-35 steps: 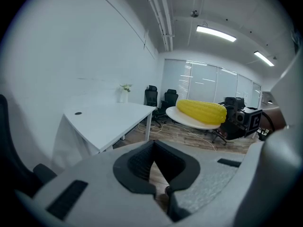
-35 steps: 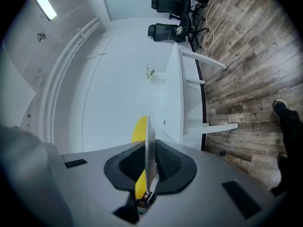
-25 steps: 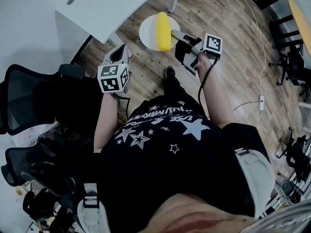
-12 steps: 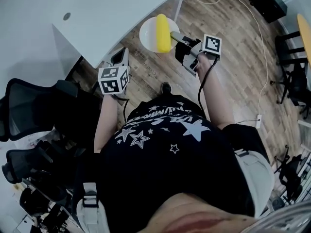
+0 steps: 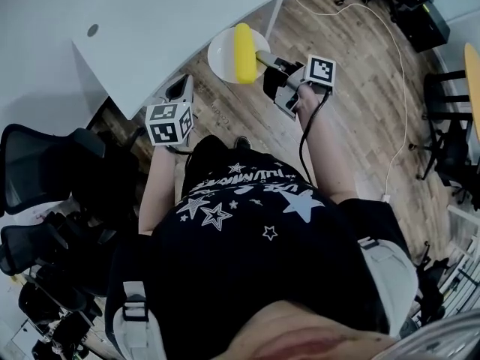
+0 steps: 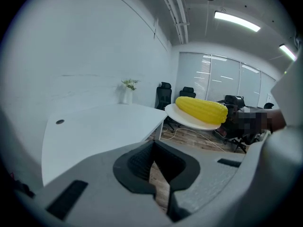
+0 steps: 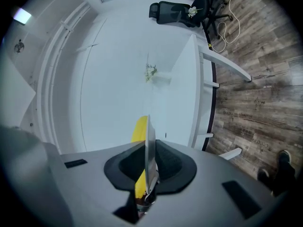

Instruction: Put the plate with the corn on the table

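Note:
A white plate point(image 5: 222, 57) carrying a yellow corn cob point(image 5: 243, 52) hangs in the air just off the edge of the white table point(image 5: 150, 13). My right gripper point(image 5: 264, 60) is shut on the plate's near rim. In the right gripper view the plate point(image 7: 149, 150) shows edge-on between the jaws, with the corn point(image 7: 139, 131) on its left side. My left gripper point(image 5: 180, 90) is lower and to the left, near the table edge, shut with nothing in it. From the left gripper view the corn point(image 6: 201, 110) and plate point(image 6: 189, 122) float to the right of the table point(image 6: 94, 126).
Black office chairs point(image 5: 45, 171) stand at the left. A white table leg point(image 5: 274, 15) and a white cable point(image 5: 397, 73) are on the wooden floor point(image 5: 352, 103). A small plant point(image 6: 129, 86) stands at the table's far end, and a cable hole point(image 5: 92, 30) marks its top.
The plate with the corn, held in my right gripper, has moved left and up toward the table edge. The person has stepped closer to the table and the left gripper came along.

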Demonstrator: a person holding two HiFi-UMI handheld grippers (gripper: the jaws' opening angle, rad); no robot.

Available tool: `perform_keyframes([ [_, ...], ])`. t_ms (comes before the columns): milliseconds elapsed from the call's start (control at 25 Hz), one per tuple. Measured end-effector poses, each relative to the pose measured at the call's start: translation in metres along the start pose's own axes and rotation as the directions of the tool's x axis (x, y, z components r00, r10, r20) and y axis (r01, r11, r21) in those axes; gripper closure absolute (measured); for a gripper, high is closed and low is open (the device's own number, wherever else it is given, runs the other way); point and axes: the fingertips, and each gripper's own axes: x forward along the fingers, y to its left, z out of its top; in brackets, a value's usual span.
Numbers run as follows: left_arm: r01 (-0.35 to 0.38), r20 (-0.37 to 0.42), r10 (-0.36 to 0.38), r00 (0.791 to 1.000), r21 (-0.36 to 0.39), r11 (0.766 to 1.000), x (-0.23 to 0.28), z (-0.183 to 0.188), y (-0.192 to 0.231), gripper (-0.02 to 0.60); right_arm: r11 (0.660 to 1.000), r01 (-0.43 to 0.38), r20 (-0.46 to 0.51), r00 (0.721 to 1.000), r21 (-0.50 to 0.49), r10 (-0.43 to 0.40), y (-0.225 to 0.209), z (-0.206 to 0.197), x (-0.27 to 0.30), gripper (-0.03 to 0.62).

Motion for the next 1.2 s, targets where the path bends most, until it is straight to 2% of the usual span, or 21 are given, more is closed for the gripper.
perform_keyframes([
  [160, -0.006, -0.023, 0.006, 1.000, -0.011, 1.000, 0.037, 0.022, 0.008, 0.575, 1.000, 0.005, -0.005, 1.000, 0.026, -0.005, -0.008, 0.040, 0.014, 0.559],
  [400, 0.013, -0.015, -0.013, 1.000, -0.005, 1.000, 0.046, 0.020, 0.002, 0.575, 1.000, -0.006, 0.022, 1.000, 0.028, 0.005, -0.008, 0.042, 0.011, 0.559],
  [520, 0.036, -0.016, -0.036, 0.999, 0.004, 0.999, 0.064, 0.027, 0.005, 0.575, 1.000, -0.012, 0.034, 0.999, 0.015, 0.011, -0.005, 0.055, 0.022, 0.559],
  [720, 0.067, -0.033, -0.066, 0.997, 0.010, 0.998, 0.132, 0.063, 0.041, 0.575, 1.000, 0.009, 0.051, 0.999, 0.023, -0.010, -0.014, 0.119, 0.066, 0.559],
  [920, 0.064, -0.030, -0.064, 0.997, 0.000, 0.998, 0.159, 0.076, 0.069, 0.575, 1.000, 0.015, 0.067, 0.998, 0.016, -0.016, -0.022, 0.148, 0.092, 0.559],
  [1200, 0.050, -0.026, -0.051, 0.998, -0.014, 0.999, 0.220, 0.113, 0.134, 0.575, 1.000, -0.004, 0.064, 0.998, -0.019, 0.005, -0.015, 0.214, 0.167, 0.559],
])
